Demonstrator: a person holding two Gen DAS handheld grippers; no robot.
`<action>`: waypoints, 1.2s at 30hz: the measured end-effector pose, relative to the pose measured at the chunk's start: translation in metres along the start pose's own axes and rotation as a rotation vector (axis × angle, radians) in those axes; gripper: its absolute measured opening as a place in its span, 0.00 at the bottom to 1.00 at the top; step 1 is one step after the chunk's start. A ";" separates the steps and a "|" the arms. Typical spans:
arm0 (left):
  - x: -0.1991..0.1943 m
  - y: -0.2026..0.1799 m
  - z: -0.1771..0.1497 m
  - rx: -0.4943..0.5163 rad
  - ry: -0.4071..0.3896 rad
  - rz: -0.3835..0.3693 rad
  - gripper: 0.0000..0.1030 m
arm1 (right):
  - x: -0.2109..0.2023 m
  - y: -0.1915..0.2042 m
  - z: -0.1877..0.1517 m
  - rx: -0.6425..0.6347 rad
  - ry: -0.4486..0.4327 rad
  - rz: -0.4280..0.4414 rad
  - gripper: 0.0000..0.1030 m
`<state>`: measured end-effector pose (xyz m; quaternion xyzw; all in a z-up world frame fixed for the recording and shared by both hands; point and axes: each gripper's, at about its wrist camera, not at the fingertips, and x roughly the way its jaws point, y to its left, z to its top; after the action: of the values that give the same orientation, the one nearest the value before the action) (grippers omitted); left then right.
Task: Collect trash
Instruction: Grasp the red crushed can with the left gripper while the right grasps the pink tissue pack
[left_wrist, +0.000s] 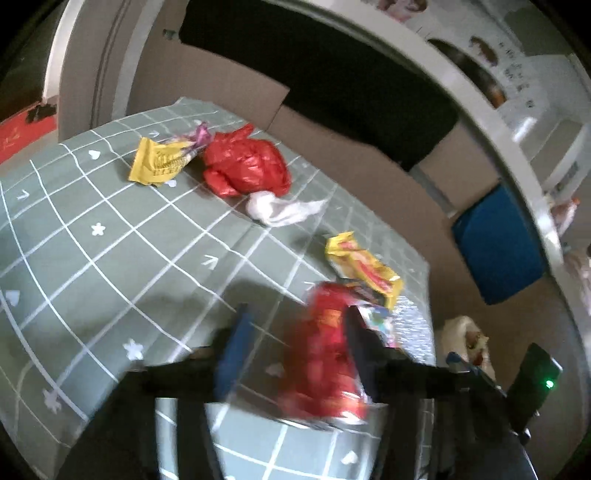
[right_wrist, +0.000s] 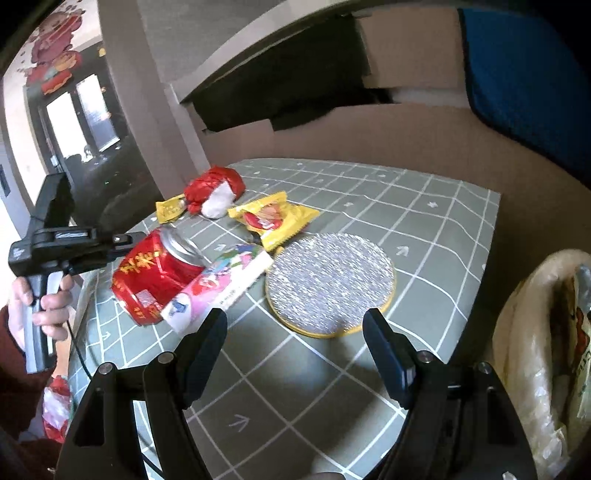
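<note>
A red drink can (left_wrist: 325, 350) lies tilted between the open jaws of my left gripper (left_wrist: 295, 332), against the right finger; it is blurred. In the right wrist view the can (right_wrist: 155, 273) lies on its side next to a pink-and-white carton (right_wrist: 218, 284), with the left gripper (right_wrist: 122, 240) at its top end. My right gripper (right_wrist: 295, 332) is open and empty above the green checked tablecloth (right_wrist: 295, 387). Other trash: a yellow wrapper (right_wrist: 273, 218), a red plastic bag (left_wrist: 247, 162), a white tissue (left_wrist: 284, 208), a second yellow wrapper (left_wrist: 159, 162).
A round glittery coaster (right_wrist: 328, 284) lies just beyond my right fingertips. A bin lined with a pale bag (right_wrist: 543, 350) stands at the table's right edge. Cardboard (right_wrist: 406, 125) and a blue panel (right_wrist: 524, 74) rise behind the table.
</note>
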<state>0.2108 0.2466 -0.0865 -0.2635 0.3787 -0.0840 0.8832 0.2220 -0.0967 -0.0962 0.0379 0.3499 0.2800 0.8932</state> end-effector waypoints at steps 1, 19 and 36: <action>0.000 -0.001 -0.002 0.002 -0.001 -0.018 0.58 | 0.000 0.001 0.000 0.001 -0.002 0.005 0.72; 0.040 0.019 -0.005 -0.048 0.091 0.101 0.58 | 0.003 -0.003 -0.021 -0.006 0.042 -0.010 0.72; 0.041 -0.018 -0.010 -0.001 0.082 0.035 0.28 | 0.019 0.010 -0.033 -0.091 0.102 -0.038 0.81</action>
<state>0.2335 0.2127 -0.1082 -0.2535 0.4190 -0.0793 0.8683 0.2069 -0.0823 -0.1299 -0.0239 0.3825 0.2802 0.8801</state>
